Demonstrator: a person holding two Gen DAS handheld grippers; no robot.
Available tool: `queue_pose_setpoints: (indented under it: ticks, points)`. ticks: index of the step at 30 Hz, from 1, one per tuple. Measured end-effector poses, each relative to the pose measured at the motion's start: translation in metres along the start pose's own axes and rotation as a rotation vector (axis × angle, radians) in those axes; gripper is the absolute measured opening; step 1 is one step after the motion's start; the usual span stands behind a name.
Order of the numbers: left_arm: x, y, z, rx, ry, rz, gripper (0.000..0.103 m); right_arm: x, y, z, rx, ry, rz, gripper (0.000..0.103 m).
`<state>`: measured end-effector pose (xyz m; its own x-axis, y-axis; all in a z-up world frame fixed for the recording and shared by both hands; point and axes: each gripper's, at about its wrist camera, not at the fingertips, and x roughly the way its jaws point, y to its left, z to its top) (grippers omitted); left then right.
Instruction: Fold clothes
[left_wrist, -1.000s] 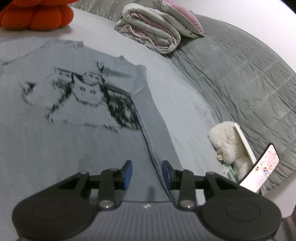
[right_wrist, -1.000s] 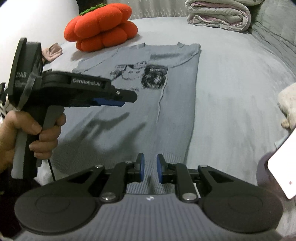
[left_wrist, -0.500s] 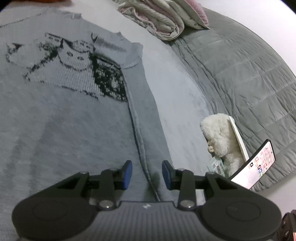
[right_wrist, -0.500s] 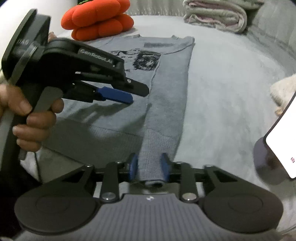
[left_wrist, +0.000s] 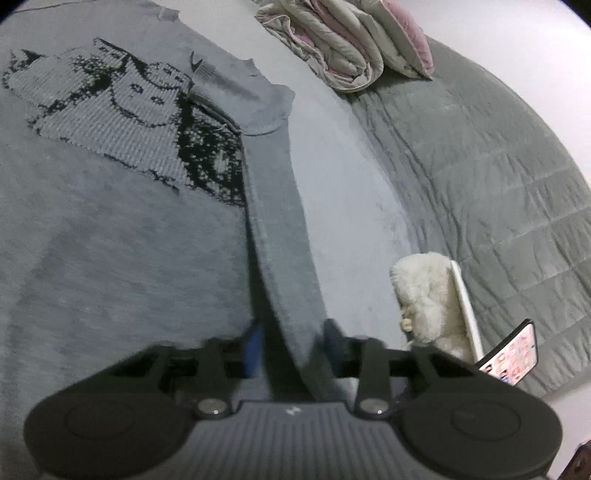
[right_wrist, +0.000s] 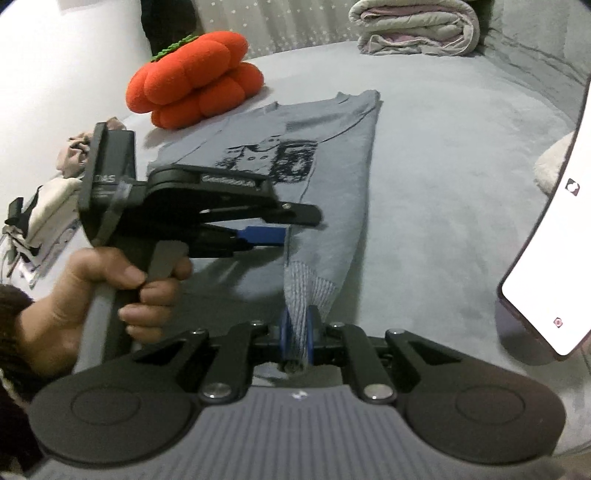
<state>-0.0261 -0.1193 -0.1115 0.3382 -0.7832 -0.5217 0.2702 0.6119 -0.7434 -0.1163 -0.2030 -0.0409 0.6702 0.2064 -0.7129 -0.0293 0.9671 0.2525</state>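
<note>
At sweater (right_wrist: 332, 177) hem, right gripper (right_wrist: 295, 334) pinches edge.

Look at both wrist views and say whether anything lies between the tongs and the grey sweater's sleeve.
Nothing visible does. The right tongs are shut on the ribbed cuff of the sleeve. The left tongs sit higher up the same sleeve, the fabric running straight between their fingers.

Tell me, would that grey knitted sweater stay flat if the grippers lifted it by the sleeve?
Probably not. The sweater looks soft: its sleeve cuff bunches between the right gripper. It would likely droop and drag across the bed.
</note>
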Motion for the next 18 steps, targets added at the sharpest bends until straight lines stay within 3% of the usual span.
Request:
queue_pose_setpoints:
  ticks: [3, 8, 11, 13, 18]
  points:
    - [-0.008, -0.007, -0.001, 0.067, -0.029, 0.032, 0.007, 0.001, 0.004, -0.003, 0.006, 0.018, 0.032, 0.019]
    - [-0.008, -0.005, 0.0, 0.147, 0.005, 0.189, 0.012, 0.005, 0.009, -0.012, 0.016, 0.078, 0.128, 0.023]
    - [-0.015, -0.003, 0.001, 0.145, 0.012, 0.171, 0.025, 0.005, 0.009, -0.012, 0.015, 0.076, 0.108, 0.032]
    - [-0.021, -0.004, 0.001, 0.175, 0.005, 0.171, 0.033, 0.006, 0.007, -0.01, 0.019, 0.06, 0.088, 0.033]
    - [-0.035, -0.007, 0.001, 0.246, -0.018, 0.197, 0.038, 0.011, 0.004, -0.007, 0.041, 0.041, 0.076, 0.033]
